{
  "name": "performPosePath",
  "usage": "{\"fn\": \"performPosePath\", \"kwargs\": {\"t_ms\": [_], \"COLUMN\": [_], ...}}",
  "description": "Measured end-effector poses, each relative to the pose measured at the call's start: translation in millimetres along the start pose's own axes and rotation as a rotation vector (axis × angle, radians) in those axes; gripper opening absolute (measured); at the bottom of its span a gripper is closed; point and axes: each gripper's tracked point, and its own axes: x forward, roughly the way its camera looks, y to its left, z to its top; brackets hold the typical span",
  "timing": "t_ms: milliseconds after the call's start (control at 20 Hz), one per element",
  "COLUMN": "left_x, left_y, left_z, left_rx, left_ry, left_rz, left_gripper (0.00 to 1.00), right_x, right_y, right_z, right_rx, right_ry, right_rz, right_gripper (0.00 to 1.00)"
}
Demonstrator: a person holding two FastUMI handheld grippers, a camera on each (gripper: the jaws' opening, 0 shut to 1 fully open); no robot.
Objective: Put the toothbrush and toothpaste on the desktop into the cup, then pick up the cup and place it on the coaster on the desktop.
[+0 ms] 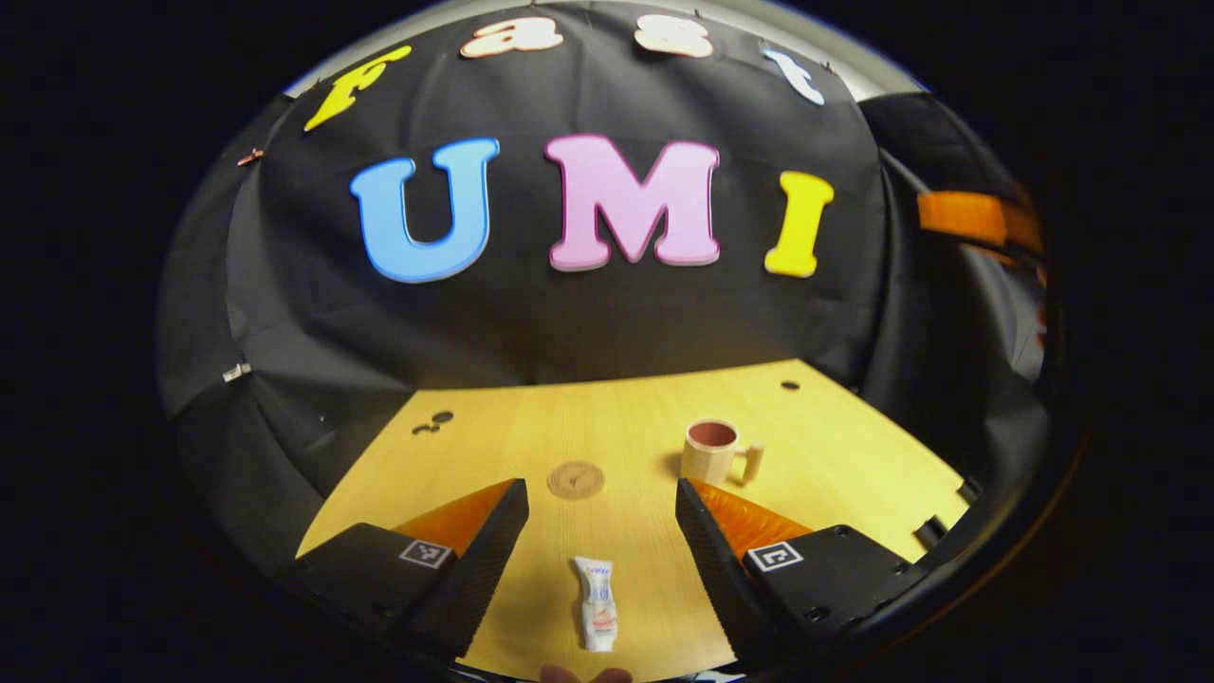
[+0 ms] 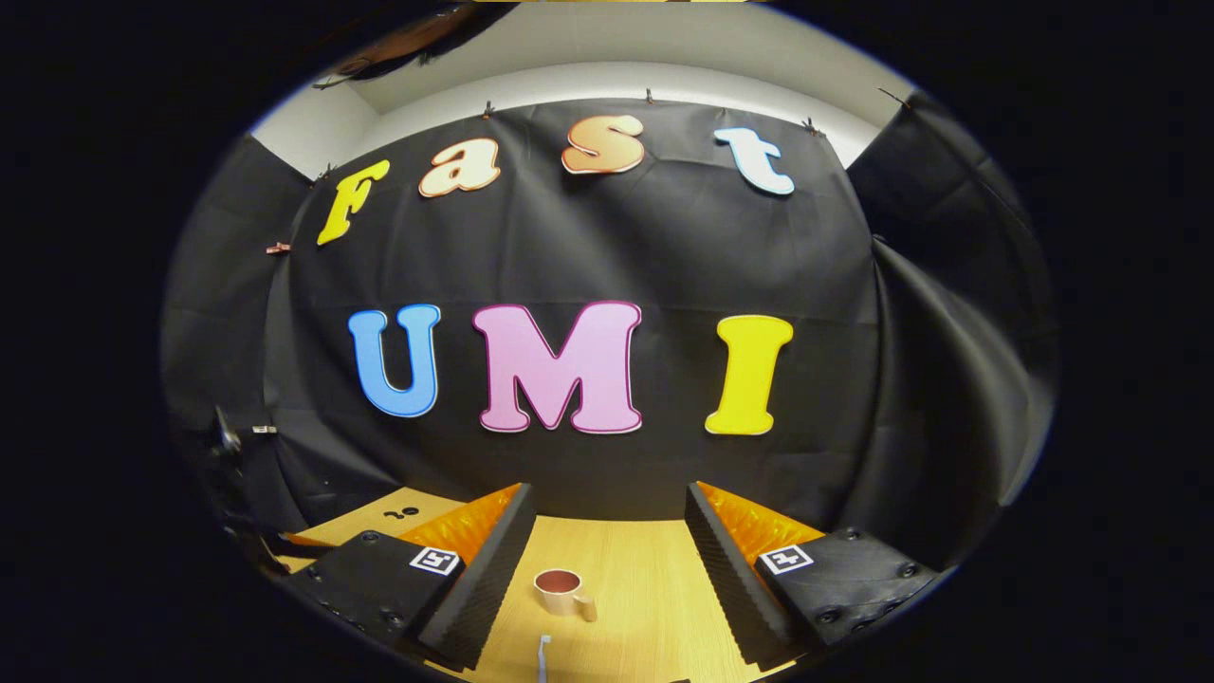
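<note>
Left gripper view: left gripper (image 1: 601, 531) above wooden desktop (image 1: 854, 474), jaws spread wide, nothing between the pads. Toothpaste (image 1: 597, 604) flat on desktop, lying lengthwise in the gap between the two fingers, touching neither. Round coaster (image 1: 575, 480) farther out, flat on desktop, just beyond left finger tip, well apart from toothpaste. Cup (image 1: 712, 451) upright, beyond right finger tip, handle pointing to the right in this view; interior dark reddish, appears empty. Cup and coaster apart, cup off the coaster. Small dark holes (image 1: 432, 423) in desktop near far-left edge; one more (image 1: 789, 385) near far-right edge. Orange blurred object (image 1: 967, 218) at right margin, identity not determinable. Fingertip edge (image 1: 583, 675) at bottom rim of view.

Right gripper view: right gripper (image 2: 607, 560) held higher and tilted up toward booth wall, jaws spread wide, gripping nothing. Cup (image 2: 561, 592) upright on desktop (image 2: 645, 588), seen between the fingers, closer to left finger, handle toward lower right. Toothbrush (image 2: 542, 657) on desktop near bottom of view, just nearer than cup, partly cut off by view edge; head orientation not determinable. Toothbrush and cup apart, no contact. Dark holes (image 2: 402, 513) in desktop beyond left finger.

Status: toothbrush and toothpaste both outside cup; cup not on coaster.
</note>
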Motion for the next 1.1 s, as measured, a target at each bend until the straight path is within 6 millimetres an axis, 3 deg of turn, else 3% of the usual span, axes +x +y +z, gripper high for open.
{"fn": "performPosePath", "kwargs": {"t_ms": [200,450,600,850,1100], "left_x": [38,72,84,89,92], "left_y": [-7,-2,8,6,2], "left_z": [-83,-136,-157,-186,-192], "left_rx": [0.007,-0.006,0.039,0.054,0.022], "left_ry": [0.188,0.333,0.406,0.496,0.514], "left_rz": [-0.005,0.018,0.051,0.06,0.031], "left_gripper": [0.97,0.96,0.95,0.9,0.81], "right_x": [13,31,38,51,57], "right_y": [-13,-26,-30,-26,-19], "right_z": [-31,-63,-76,-88,-108], "right_rx": [0.002,0.026,0.009,0.002,0.016], "right_ry": [0.076,0.149,0.173,0.201,0.245], "right_rz": [-0.001,0.0,0.003,0.027,0.051], "right_gripper": [0.98,0.98,0.98,0.98,0.98]}}
